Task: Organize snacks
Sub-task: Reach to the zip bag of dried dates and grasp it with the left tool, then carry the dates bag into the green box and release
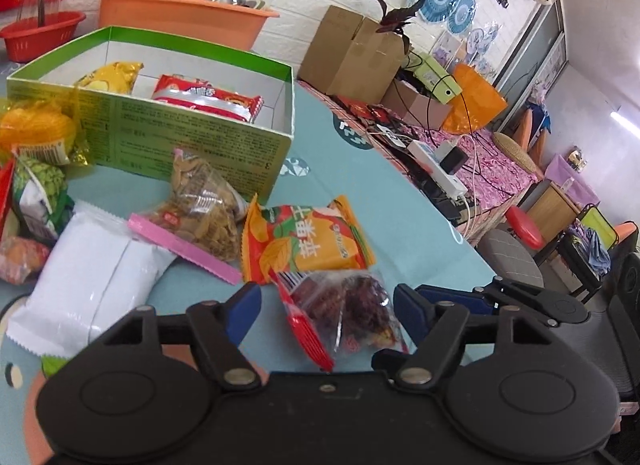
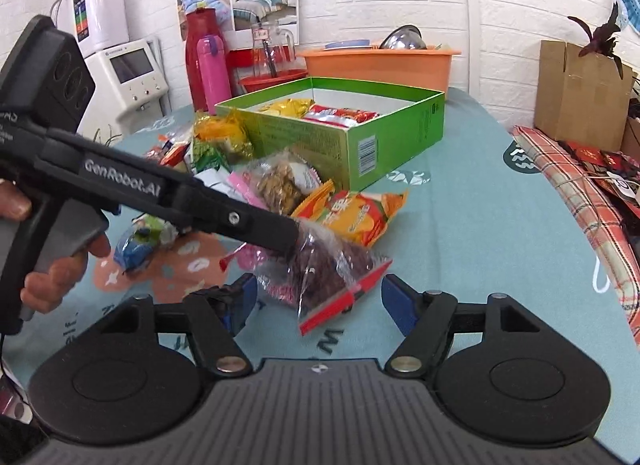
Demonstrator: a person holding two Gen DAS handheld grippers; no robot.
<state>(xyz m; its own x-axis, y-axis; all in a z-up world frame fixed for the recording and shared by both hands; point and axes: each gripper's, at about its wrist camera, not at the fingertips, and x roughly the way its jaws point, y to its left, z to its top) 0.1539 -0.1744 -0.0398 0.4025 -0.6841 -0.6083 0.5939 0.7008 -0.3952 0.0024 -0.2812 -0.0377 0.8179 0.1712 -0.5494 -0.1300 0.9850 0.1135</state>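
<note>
box [image 1: 192,145]: 2 packets (one yellow, one red) | grippers: 2, agape

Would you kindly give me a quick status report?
Both grippers open, left, right. Clear red-sealed snack bag between them, ungripped. Green box holds two packets. Loose snacks crowd its front.

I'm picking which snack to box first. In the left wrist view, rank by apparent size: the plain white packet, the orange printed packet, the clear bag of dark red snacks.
1. Plain white packet, clearly largest.
2. Orange printed packet and clear bag of dark red snacks look alike; the bag lies nearer the camera, so I won't rank them.
</note>
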